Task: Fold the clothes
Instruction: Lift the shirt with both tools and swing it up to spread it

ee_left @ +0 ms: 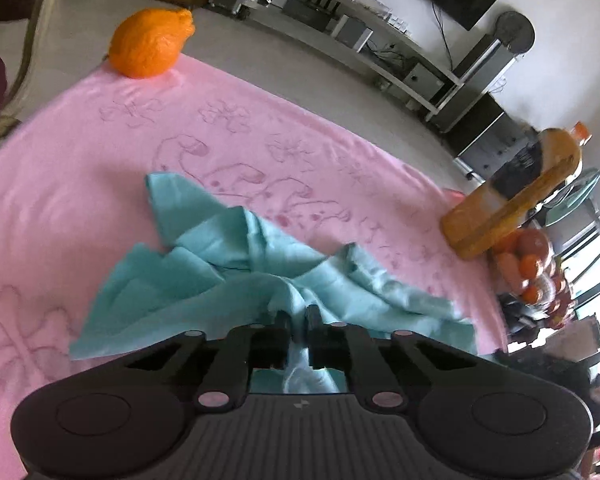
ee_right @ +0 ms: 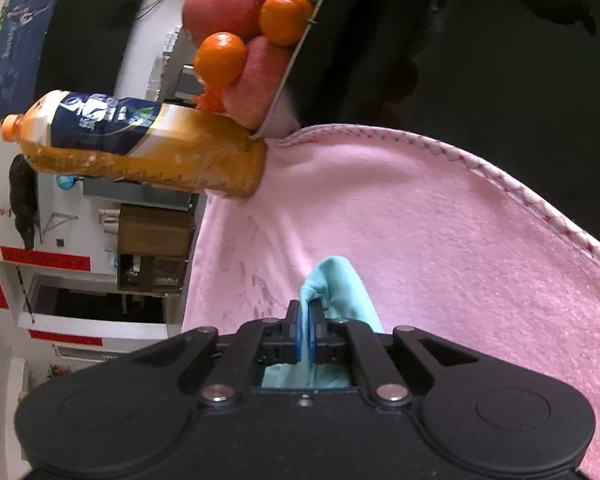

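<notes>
Teal cloth (ee_left: 204,264) lay crumpled on pink towel (ee_left: 80,184), two edges pinched, likely to lift and spread for folding; left gripper (ee_left: 297,314) clamped on near bunch, aimed level across towel; right gripper (ee_right: 309,312) nipped cloth fold, rolled sideways, facing bottle (ee_right: 148,148)

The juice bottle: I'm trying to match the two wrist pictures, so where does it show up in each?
Left wrist view: the juice bottle stands at the right edge, on the far corner of the pink blanket.
Right wrist view: the juice bottle lies across the upper left, cap pointing left.
Shared landmark: the fruit bowl right beside it.
</notes>
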A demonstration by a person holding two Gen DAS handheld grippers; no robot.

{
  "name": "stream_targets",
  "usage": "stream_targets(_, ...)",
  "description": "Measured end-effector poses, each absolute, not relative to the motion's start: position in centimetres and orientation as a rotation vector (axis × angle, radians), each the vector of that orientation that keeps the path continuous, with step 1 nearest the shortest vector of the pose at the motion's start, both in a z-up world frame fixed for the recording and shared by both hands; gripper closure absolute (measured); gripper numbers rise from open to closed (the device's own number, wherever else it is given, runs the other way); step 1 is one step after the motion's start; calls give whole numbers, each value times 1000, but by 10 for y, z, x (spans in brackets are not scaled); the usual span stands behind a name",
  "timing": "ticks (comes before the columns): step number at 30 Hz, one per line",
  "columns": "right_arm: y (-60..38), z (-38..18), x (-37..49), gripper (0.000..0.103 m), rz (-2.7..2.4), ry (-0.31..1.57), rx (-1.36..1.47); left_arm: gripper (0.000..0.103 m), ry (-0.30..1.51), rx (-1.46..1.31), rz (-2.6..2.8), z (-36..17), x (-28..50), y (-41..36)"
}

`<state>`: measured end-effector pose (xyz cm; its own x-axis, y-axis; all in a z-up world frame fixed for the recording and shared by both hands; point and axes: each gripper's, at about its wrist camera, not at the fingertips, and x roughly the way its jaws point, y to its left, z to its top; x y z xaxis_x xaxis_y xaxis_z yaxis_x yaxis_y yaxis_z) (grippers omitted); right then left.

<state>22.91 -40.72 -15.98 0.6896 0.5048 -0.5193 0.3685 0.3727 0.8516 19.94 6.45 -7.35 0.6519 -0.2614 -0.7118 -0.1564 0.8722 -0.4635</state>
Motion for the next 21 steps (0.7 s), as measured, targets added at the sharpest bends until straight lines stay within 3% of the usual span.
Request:
stream_targets(1, -407, -160, 229, 98, 106, 866, 1231, 76, 878, -526, -61, -77, 199, 63)
stream_targets(3, -407, -162, 229, 98, 107, 875, 1235, 68, 896, -548, -60, -86, 196, 64)
stream_targets(9, -406, -163, 229, 98, 112, 879, 1239, 66, 927, -588, -63, -102, 194, 68)
stream_targets(11, -406, -163, 228, 97, 115, 877, 1236, 74, 934, -599, -65, -106, 194, 69)
stream_targets(12, -406, -163, 228, 98, 117, 875, 1236, 83, 932, -605, -66, -106, 193, 70)
stream_targets(15, -406, -163, 227, 97, 127, 860, 1245, 98, 897, -626, -73, -99, 178, 75)
stream_targets(21, -405, -160, 218, 97, 160, 814, 1276, 102, 839, -657, -59, -87, 154, 85)
